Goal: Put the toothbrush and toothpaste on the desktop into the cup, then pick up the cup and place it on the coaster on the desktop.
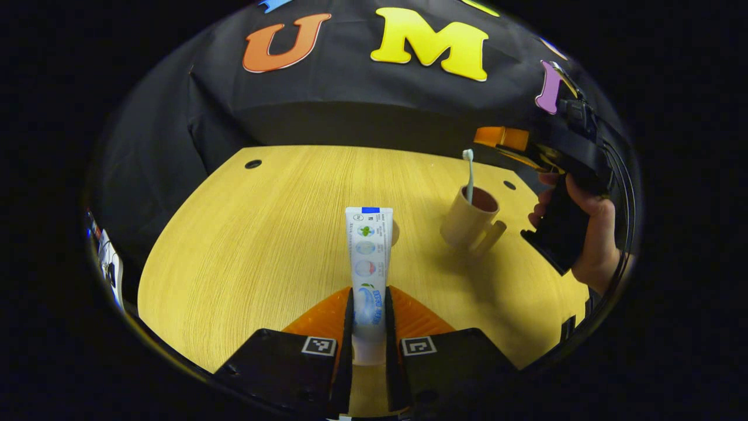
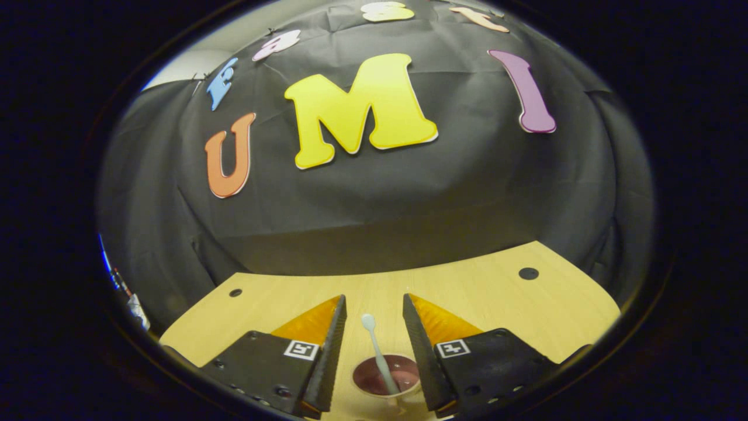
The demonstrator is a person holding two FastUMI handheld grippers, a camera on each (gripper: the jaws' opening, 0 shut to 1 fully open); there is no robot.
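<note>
Above desk (image 1: 245,245) — left claw (image 1: 368,327) clamps toothpaste (image 1: 368,263); right claw (image 2: 374,333) parted over cup (image 2: 385,377) — toothbrush (image 2: 374,345) inside.

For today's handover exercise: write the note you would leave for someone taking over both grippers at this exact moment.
Left gripper: shut on the toothpaste tube, held above the wooden desktop.
Right gripper: open, hovering over the cup, which the left gripper view shows near the far right of the desktop.
Done: toothbrush stands in the cup.
Left: put the toothpaste tube in the cup, then move the cup onto the coaster.
</note>
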